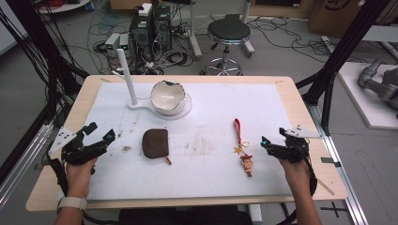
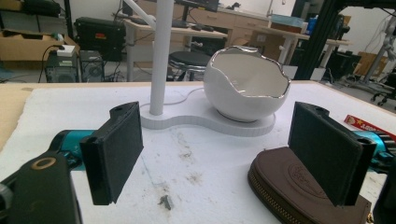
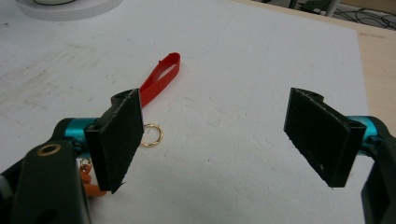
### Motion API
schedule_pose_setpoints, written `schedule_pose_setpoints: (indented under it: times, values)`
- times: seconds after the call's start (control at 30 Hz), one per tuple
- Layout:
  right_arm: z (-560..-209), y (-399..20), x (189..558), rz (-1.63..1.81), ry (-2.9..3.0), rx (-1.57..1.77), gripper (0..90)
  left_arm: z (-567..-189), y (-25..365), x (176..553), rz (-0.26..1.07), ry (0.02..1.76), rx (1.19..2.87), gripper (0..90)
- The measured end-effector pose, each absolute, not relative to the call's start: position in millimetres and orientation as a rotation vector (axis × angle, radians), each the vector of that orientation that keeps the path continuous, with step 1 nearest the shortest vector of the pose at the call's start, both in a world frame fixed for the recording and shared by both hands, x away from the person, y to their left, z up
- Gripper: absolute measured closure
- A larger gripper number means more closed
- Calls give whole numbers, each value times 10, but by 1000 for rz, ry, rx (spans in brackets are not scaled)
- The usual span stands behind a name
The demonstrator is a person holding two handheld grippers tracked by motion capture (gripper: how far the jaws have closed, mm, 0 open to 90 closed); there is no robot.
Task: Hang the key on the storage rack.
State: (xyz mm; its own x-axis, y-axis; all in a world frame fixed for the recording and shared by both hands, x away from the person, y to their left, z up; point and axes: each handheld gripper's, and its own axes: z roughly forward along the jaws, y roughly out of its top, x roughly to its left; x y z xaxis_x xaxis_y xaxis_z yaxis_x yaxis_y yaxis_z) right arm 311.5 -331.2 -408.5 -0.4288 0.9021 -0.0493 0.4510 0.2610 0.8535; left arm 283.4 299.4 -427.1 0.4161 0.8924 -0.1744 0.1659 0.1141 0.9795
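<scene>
While a brown zip pouch [image 1: 155,143] lies between them, nearer the left gripper [image 1: 100,134], both tongs hover wide open, empty. A red-strapped doll keychain [image 1: 242,146] lies just beside the right gripper [image 1: 272,138].

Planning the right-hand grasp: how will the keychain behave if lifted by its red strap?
Keychain is probably floppy: red strap, gold ring and figure are separate links, so the figure would likely dangle and swing. It looks light. The thin, flat strap may be hard to pinch.

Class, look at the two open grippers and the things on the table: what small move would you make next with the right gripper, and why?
Probably ease the right gripper left toward the keychain: its jaws stand open and empty, and the red strap lies just beside its left jaw.
</scene>
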Motion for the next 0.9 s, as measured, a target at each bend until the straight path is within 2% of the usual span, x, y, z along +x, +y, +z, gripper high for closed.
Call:
schedule_pose_setpoints:
  times: [0.53,0.73,0.9]
  values:
    - [-4090,-3407,3097,1103,1955,1274,201,-4291,2944,2885,687,1053,1365,183]
    - [-4093,-3395,3131,1124,1951,1305,259,-4273,2939,2842,691,1043,1372,190]
    - [-4105,-3363,3103,1126,1992,1303,353,-4278,2943,2839,688,1043,1372,194]
